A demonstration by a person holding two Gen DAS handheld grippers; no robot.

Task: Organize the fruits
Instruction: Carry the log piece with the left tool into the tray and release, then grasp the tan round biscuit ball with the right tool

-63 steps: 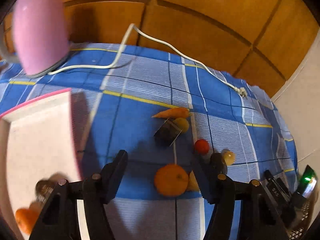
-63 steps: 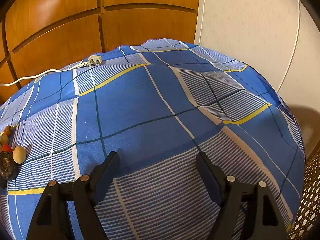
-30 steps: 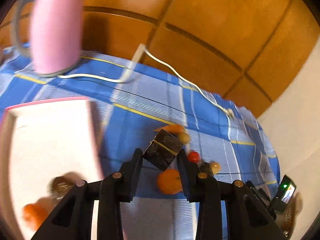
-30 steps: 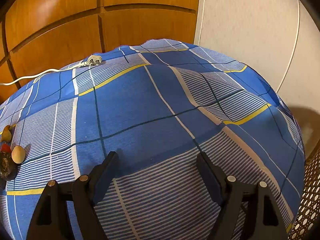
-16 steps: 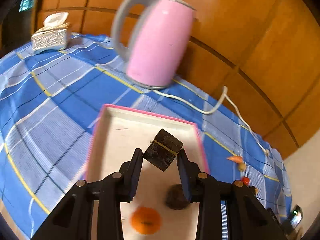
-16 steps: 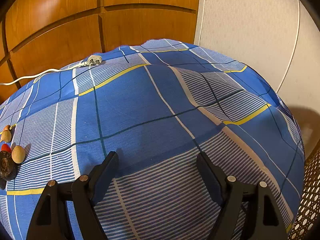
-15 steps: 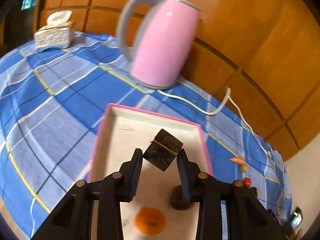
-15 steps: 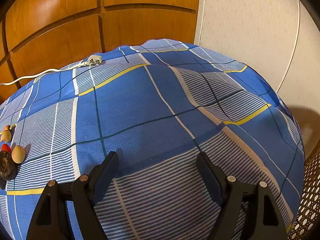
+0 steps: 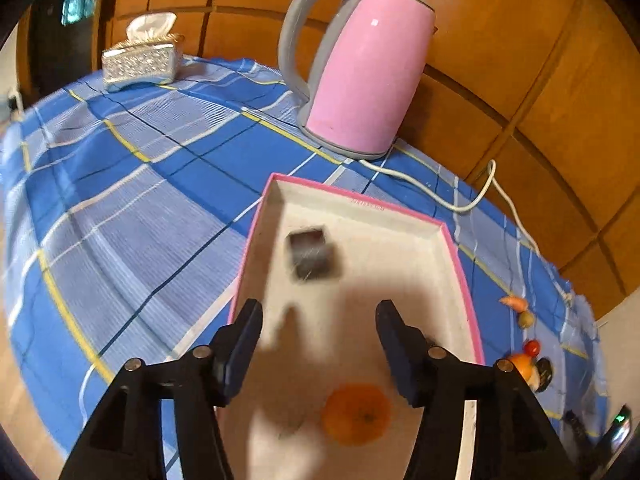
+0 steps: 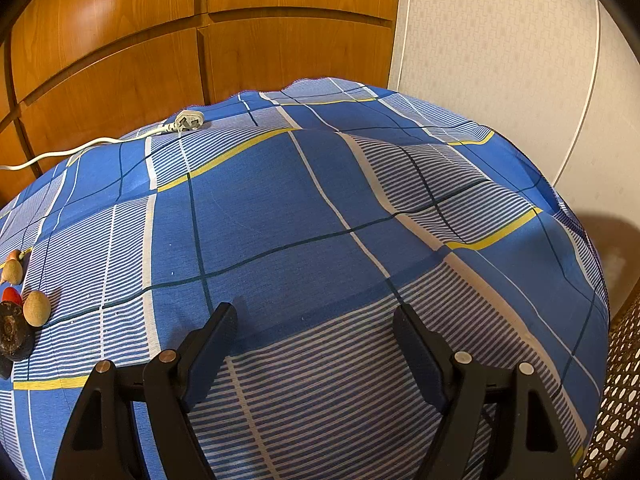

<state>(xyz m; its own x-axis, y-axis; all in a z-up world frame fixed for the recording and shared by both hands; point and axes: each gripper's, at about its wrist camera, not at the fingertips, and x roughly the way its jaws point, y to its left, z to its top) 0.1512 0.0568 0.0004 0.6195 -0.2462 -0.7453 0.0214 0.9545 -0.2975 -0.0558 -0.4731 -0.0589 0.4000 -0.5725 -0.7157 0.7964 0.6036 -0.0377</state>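
My left gripper (image 9: 318, 334) is open and empty above a pink-rimmed white tray (image 9: 356, 204). A dark cube-shaped piece (image 9: 312, 254), blurred, is in the tray's far half, apart from the fingers. An orange (image 9: 356, 408) lies in the tray's near part. Small fruits lie on the cloth right of the tray: a carrot piece (image 9: 512, 301), a red one (image 9: 532, 346) and an orange one (image 9: 522, 364). My right gripper (image 10: 314, 340) is open and empty over bare blue checked cloth. A tan fruit (image 10: 36, 308), a red one (image 10: 11, 295) and a dark one (image 10: 12, 332) lie at its far left.
A pink kettle (image 9: 360, 68) stands behind the tray, its white cord (image 9: 472, 200) running right to a plug (image 10: 186, 122). A tissue box (image 9: 140, 62) sits at the far left. Wooden panels back the table; the cloth's edge drops off at the right (image 10: 592, 280).
My left gripper picked up the dark cube, carried it left over the tray, then opened; the cube has left the fingers and is in the tray. The right gripper has not moved.
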